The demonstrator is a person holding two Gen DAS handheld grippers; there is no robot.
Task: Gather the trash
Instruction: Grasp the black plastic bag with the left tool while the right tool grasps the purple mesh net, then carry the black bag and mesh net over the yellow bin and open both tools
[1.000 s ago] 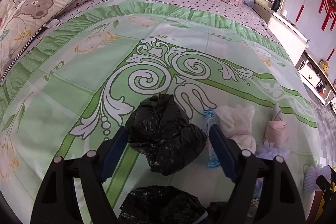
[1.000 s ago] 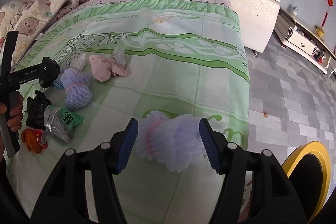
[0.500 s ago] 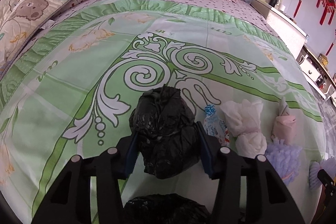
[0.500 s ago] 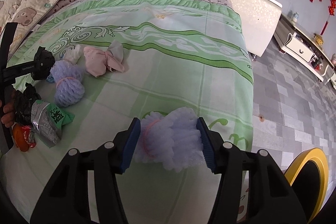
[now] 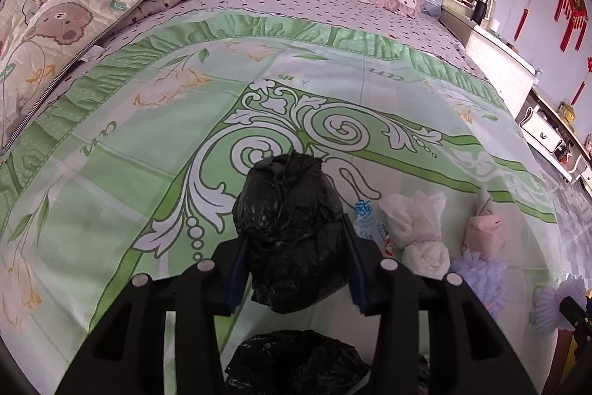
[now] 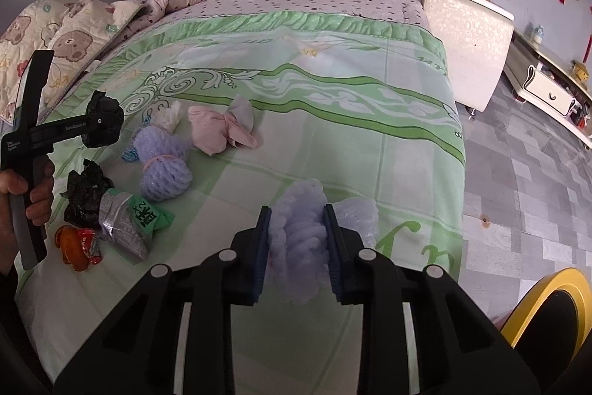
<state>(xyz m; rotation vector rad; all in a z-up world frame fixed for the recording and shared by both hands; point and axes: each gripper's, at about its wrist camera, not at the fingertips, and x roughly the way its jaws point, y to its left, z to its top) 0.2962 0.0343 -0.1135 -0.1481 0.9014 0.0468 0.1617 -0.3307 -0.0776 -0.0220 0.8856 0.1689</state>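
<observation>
Left wrist view shows the left tool (image 5: 294, 256) with its two blue pads pressed on both sides of a crumpled black plastic bag (image 5: 290, 228), so this piece is clamped and sits between the fingers, its top sticking forward beyond them. The right tool (image 6: 298, 239) is closed in the same way on a lilac foam net bundle (image 6: 296, 232), which bulges out to the right of the right pad. Both bundles seem lifted a little over the green bedspread (image 6: 333, 106), though I cannot tell this for sure. Beside the left tool, on its right, lie a small blue-white wrapper (image 5: 368, 221), a white tissue bundle (image 5: 420, 236) and a pink cloth bundle (image 6: 218, 132); nearer to the person are a second lilac net bundle (image 6: 162, 169), a green foil packet (image 6: 135, 221) and an orange wrapper (image 6: 76, 247). A yellow-rimmed bin (image 6: 547, 310) stands on the floor at the lower right of the right tool, beside the bed edge. In my judgement the right hand is much nearer to it, so its load can go first, and the left must cross over the bed.
</observation>
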